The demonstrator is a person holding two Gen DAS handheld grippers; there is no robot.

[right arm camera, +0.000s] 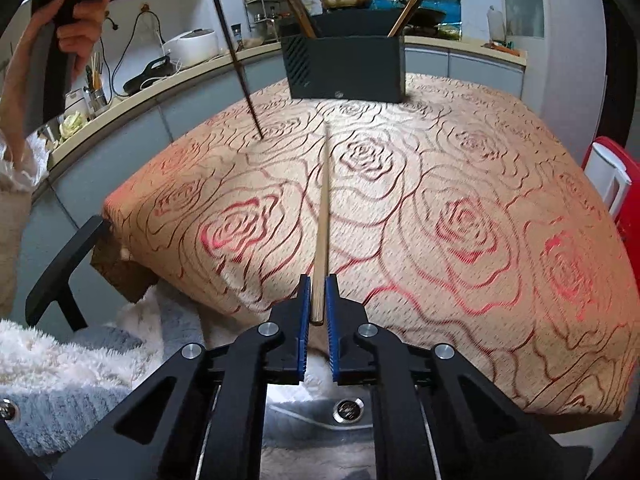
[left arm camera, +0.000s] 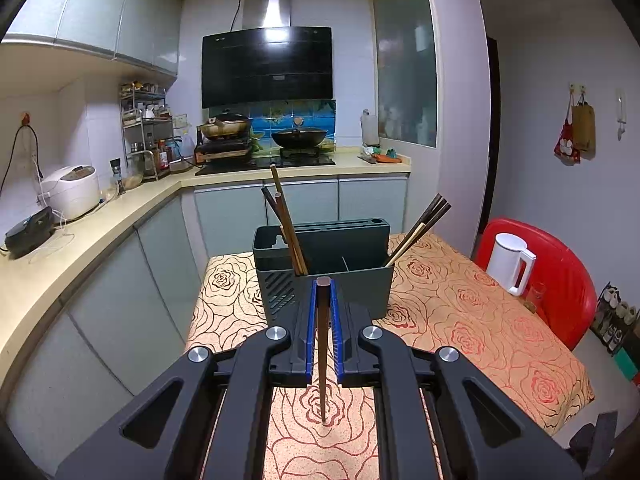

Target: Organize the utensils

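Observation:
A dark grey utensil holder (left arm camera: 360, 292) stands at the far end of the rose-patterned table (left arm camera: 460, 320). Several chopsticks (left arm camera: 288, 224) lean in its left compartment and more chopsticks (left arm camera: 420, 228) in its right one. My left gripper (left arm camera: 323, 286) is shut on a dark brown chopstick (left arm camera: 322, 360), which stands nearly upright with its tip on the cloth just in front of the holder. My right gripper (right arm camera: 317, 284) is shut on the near end of a light wooden chopstick (right arm camera: 323, 216) that lies flat and points toward the holder (right arm camera: 352, 68). The dark chopstick (right arm camera: 236, 60) shows at upper left.
A white kettle (left arm camera: 510, 262) and a red chair (left arm camera: 560, 272) sit at the table's right edge. A kitchen counter (left arm camera: 80, 248) runs along the left. A person's hand (right arm camera: 80, 32) holds the left gripper's handle. A black chair arm (right arm camera: 60, 272) and fluffy fabric (right arm camera: 60, 360) lie below the table's near-left corner.

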